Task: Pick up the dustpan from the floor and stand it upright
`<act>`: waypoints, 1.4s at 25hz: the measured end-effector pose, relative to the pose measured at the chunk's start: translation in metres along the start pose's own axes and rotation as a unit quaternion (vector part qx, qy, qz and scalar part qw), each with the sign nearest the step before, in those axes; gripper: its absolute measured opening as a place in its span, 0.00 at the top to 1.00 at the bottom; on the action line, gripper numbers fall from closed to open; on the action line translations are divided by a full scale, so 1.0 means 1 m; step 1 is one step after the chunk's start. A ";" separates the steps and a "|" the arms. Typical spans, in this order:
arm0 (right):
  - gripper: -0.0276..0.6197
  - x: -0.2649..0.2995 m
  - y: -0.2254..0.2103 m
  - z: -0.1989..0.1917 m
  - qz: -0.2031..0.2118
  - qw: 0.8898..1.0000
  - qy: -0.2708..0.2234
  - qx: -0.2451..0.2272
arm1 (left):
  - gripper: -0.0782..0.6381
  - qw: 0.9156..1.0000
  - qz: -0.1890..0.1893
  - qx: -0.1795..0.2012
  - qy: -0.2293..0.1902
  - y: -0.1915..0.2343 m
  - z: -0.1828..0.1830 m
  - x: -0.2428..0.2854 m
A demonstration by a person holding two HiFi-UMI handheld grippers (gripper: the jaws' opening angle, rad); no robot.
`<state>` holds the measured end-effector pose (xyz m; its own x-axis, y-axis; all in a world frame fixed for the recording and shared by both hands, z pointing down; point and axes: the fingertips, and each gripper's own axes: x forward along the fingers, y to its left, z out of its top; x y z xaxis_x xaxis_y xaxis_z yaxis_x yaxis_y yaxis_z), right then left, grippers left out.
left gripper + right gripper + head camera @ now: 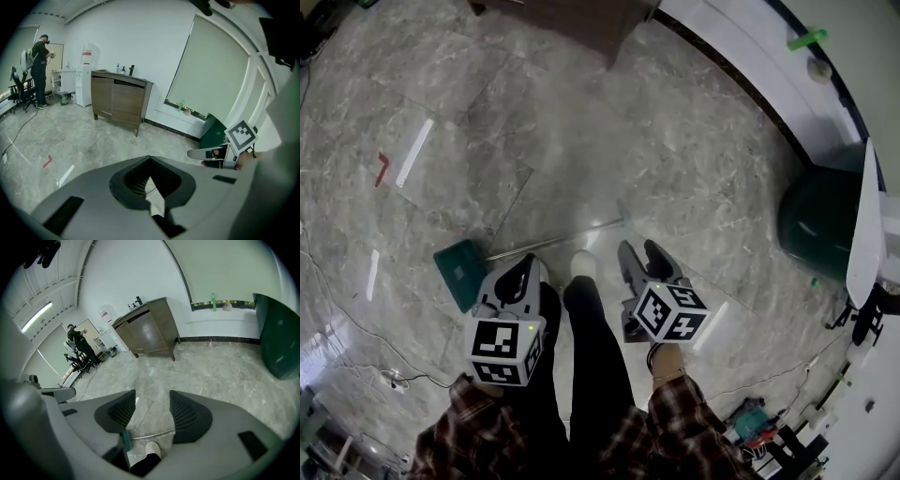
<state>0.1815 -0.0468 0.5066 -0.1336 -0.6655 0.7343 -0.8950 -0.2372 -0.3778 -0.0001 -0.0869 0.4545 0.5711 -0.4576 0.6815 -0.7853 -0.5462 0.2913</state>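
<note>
The green dustpan (459, 271) lies flat on the stone floor, its thin metal handle (567, 235) running off to the right. In the head view my left gripper (523, 270) hovers just right of the pan, over the handle, with its jaws together and nothing between them. My right gripper (644, 257) hangs near the handle's far end, open and empty. Between the open jaws of the right gripper (149, 408) in its own view I see the pan's green edge (125, 439) and the handle (152, 433) below. In the left gripper view the left gripper (150, 159) shows tips that meet.
My white shoe (583, 265) stands between the grippers, close to the handle. A dark green bin (817, 221) sits at the right wall and a wooden cabinet (120, 100) at the far wall. Cables (389, 375) and tape marks (414, 152) lie on the floor. A person (39, 70) stands far off.
</note>
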 end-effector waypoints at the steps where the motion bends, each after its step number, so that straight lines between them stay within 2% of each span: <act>1: 0.63 0.008 -0.003 -0.005 -0.001 1.000 0.004 0.001 | 0.89 1.000 -0.001 0.000 0.002 0.002 -0.005 0.006; 7: 0.63 0.049 -0.032 -0.036 -0.009 0.999 0.028 0.019 | 0.89 1.000 -0.008 0.001 0.024 0.010 -0.036 0.048; 17: 0.63 0.111 -0.091 -0.079 -0.036 0.996 0.053 0.067 | 0.89 0.998 0.024 -0.026 0.049 0.051 -0.094 0.125; 21: 0.63 0.137 -0.114 -0.094 -0.048 0.993 0.060 0.093 | 0.89 0.997 0.024 -0.036 0.058 0.057 -0.118 0.156; 26: 0.63 0.176 -0.134 -0.114 -0.065 0.989 0.064 0.115 | 0.89 0.997 0.019 -0.029 0.072 0.070 -0.142 0.194; 35: 0.63 0.249 -0.176 -0.179 -0.103 0.977 0.086 0.164 | 0.89 0.994 0.029 -0.030 0.103 0.115 -0.193 0.256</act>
<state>0.2293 -0.0444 0.8566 -0.0600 -0.4571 0.8874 -0.7299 -0.5863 -0.3513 0.0094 -0.1313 0.7921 0.4673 -0.3304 0.8201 -0.8322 -0.4774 0.2818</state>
